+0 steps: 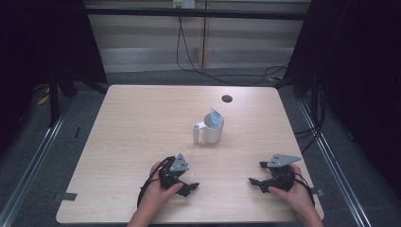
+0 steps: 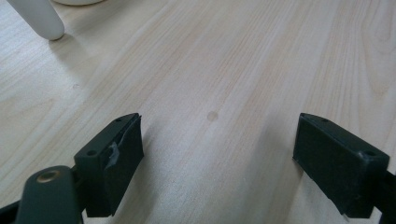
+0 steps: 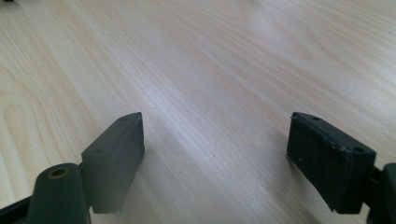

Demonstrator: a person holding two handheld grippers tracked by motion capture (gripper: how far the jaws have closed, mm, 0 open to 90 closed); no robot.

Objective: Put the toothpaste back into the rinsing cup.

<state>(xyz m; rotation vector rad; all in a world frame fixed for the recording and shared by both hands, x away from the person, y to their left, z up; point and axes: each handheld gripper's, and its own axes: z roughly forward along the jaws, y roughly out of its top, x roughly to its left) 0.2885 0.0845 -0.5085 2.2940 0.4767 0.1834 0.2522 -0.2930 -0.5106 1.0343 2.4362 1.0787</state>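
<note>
From the high view, a white plastic jug [image 1: 212, 131] holding a blue packet sits on the light wooden desk [image 1: 132, 123], at 12 o'clock from both tools. The left tool [image 2: 215, 154] gapes wide, gripping nothing. The right tool [image 3: 215, 158] likewise.

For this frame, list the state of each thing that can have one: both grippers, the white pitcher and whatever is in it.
left gripper: open, jaws wide apart, nothing between them, low over the table.
right gripper: open, jaws wide apart, holding nothing.
white pitcher: upright near the table's middle, handle toward the left gripper, untouched.
blue-and-white packet: standing tilted in the pitcher, its top above the rim.
</note>
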